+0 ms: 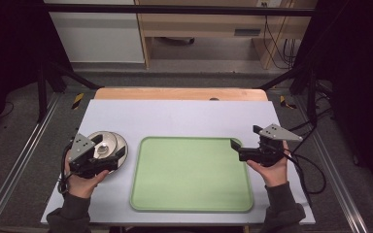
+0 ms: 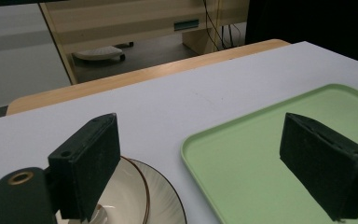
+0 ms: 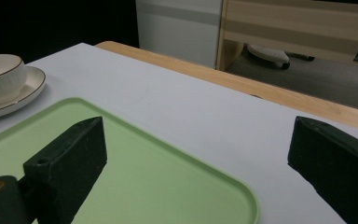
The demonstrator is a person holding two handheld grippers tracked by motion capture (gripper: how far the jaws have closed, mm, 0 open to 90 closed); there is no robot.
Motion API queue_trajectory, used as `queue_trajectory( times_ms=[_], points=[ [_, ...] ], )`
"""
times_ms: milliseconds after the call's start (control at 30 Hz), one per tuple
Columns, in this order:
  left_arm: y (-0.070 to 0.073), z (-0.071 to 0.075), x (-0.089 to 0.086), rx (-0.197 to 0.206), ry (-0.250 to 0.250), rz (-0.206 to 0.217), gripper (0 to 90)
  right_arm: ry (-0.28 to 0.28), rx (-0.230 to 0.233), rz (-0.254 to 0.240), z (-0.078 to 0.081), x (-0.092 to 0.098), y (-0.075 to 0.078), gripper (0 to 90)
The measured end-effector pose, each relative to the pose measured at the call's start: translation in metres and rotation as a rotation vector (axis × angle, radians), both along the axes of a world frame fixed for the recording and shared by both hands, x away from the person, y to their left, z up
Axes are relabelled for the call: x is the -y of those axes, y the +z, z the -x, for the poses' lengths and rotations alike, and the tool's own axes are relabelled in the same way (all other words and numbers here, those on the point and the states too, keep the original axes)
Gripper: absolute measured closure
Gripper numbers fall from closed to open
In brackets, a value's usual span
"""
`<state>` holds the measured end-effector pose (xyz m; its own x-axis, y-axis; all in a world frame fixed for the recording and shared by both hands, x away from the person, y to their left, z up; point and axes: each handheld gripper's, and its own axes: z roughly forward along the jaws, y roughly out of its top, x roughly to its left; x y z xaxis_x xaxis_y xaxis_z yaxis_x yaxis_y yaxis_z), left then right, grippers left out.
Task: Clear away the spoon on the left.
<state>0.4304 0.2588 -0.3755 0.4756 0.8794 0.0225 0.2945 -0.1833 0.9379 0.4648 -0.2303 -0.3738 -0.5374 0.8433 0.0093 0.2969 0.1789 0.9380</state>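
Left tongs (image 1: pixel 108 151) hung wide over the cup (image 1: pixel 102 147) and saucer (image 1: pixel 120 143); right tongs (image 1: pixel 245 141) wide, empty; best gripped by the saucer's rim, kept level.

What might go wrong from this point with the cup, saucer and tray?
1. The cup sits loose on its saucer; lifting the saucer alone may tip it off.
2. The open left gripper hangs right over them and may knock the cup.
3. The saucer lies close to the tray rim and may catch on it.

Glossy ceramic saucer (image 1: pixel 119 148), matt green plastic tray (image 1: pixel 192 204), wooden table (image 1: pixel 179 93).
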Motion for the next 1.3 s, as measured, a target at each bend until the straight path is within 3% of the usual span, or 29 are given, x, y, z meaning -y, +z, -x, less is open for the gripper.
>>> queue_trajectory(
  times_ms=[600,1300],
  points=[
    [0.006,0.003,-0.012,-0.003,0.004,-0.013,10.4,-0.003,-0.013,0.012,0.001,0.001,0.000,4.6],
    [0.006,0.013,-0.033,-0.010,0.049,-0.018,9.5,-0.006,-0.029,0.032,0.001,-0.001,-0.002,4.1]
  ],
)
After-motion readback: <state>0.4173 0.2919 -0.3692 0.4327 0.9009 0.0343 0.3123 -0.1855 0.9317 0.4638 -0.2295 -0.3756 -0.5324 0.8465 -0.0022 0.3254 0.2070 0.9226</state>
